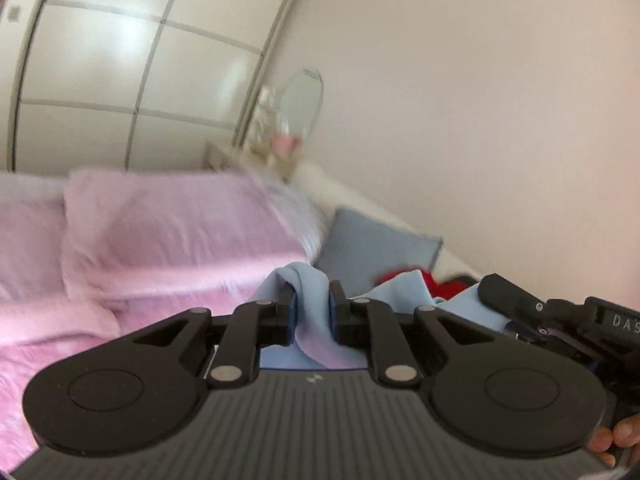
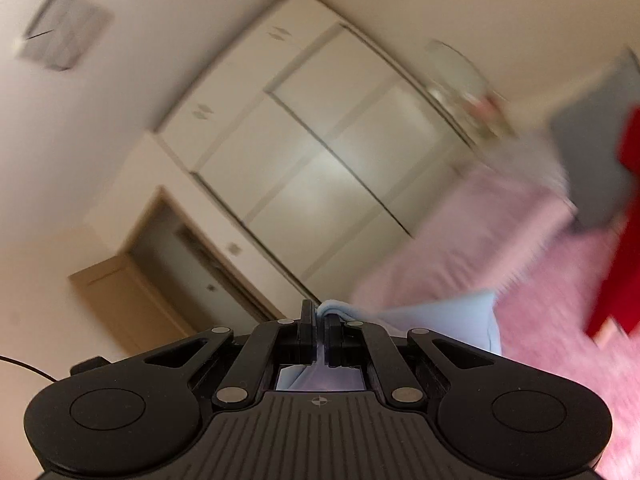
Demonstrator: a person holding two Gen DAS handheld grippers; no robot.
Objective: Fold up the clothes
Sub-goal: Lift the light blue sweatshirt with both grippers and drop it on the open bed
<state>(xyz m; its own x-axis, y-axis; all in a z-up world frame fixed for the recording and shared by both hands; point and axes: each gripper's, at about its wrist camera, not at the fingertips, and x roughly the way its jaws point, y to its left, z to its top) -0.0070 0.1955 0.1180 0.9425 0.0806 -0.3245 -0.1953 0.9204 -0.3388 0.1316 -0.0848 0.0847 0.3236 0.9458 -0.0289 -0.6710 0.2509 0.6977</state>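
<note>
A light blue garment (image 1: 312, 300) is bunched between the fingers of my left gripper (image 1: 313, 300), which is shut on a thick fold of it, lifted above the pink bed. More of the blue cloth stretches right toward the other gripper's black body (image 1: 560, 316), held by a hand at the lower right edge. In the right wrist view my right gripper (image 2: 319, 320) is shut on a thin edge of the same light blue garment (image 2: 448, 320), which trails to the right over the bedspread. A red garment (image 2: 624, 240) (image 1: 416, 278) lies further back on the bed.
A pink bedspread (image 1: 60, 340) with pink pillows (image 1: 172, 228) and a grey-blue cushion (image 1: 372, 240) fills the bed. Behind stand a white wardrobe (image 1: 132, 60), a nightstand with an oval mirror (image 1: 304, 100), and a bare wall. The right wrist view shows a doorway (image 2: 160, 280).
</note>
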